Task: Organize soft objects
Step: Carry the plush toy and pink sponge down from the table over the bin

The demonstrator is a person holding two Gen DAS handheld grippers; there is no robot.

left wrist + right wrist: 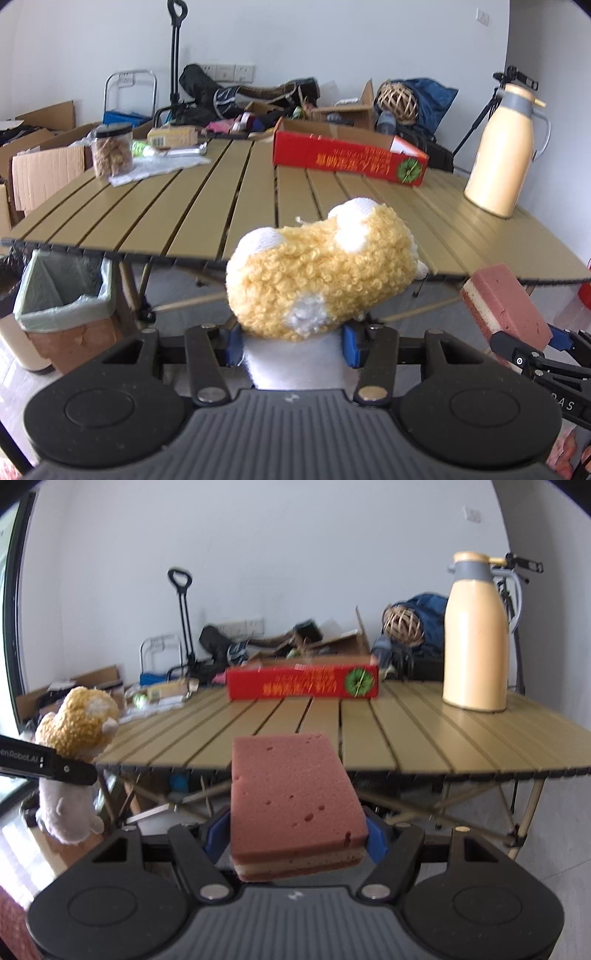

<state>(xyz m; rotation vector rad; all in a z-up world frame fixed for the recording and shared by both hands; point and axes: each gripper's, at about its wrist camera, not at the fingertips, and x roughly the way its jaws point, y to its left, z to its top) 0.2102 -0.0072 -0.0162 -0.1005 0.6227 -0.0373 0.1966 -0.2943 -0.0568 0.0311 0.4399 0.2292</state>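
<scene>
The left gripper (291, 345) pinches a plush toy (317, 273). The right gripper (293, 836) pinches a pink sponge (291, 801) before the table (406, 734).

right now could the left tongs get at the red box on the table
Probably not to grasp it. The left tongs are shut on the plush toy, so they have no free grip. The path itself looks free: bare table lies before the red box.

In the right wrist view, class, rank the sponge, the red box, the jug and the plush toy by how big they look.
1. Sponge, though it is nearest the camera.
2. Jug.
3. Red box and plush toy look too alike to rank.
</scene>
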